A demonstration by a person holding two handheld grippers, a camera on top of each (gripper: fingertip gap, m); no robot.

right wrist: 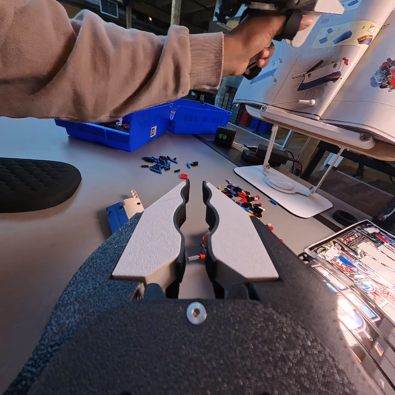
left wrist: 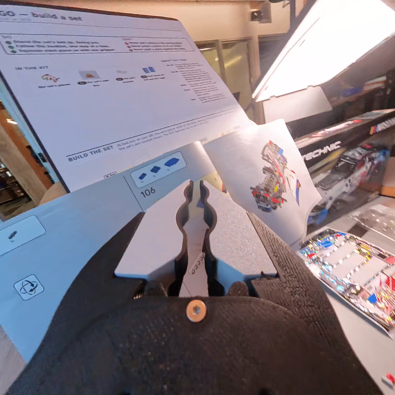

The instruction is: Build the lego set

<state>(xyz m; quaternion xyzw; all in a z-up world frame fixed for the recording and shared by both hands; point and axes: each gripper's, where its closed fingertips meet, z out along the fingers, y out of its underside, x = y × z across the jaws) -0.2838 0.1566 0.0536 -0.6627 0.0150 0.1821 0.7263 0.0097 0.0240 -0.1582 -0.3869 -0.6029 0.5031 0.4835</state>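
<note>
Grey tabletop (right wrist: 102, 171) across the middle of the right wrist view, smooth and matte. Bright white light panel (left wrist: 333, 42) at upper right of the left wrist view, tilted. Beige wall (left wrist: 213, 12) along the top edge there, glazed panels (left wrist: 230, 62) below it. Wooden post (right wrist: 307, 149) and dark floor (right wrist: 352, 188) at right, beyond the table edge. Dim ceiling area at top centre.

Instruction booklet (right wrist: 333, 70) open on stand; loose pins (right wrist: 160, 163) and blue-beige subassembly (right wrist: 125, 210) on table.
</note>
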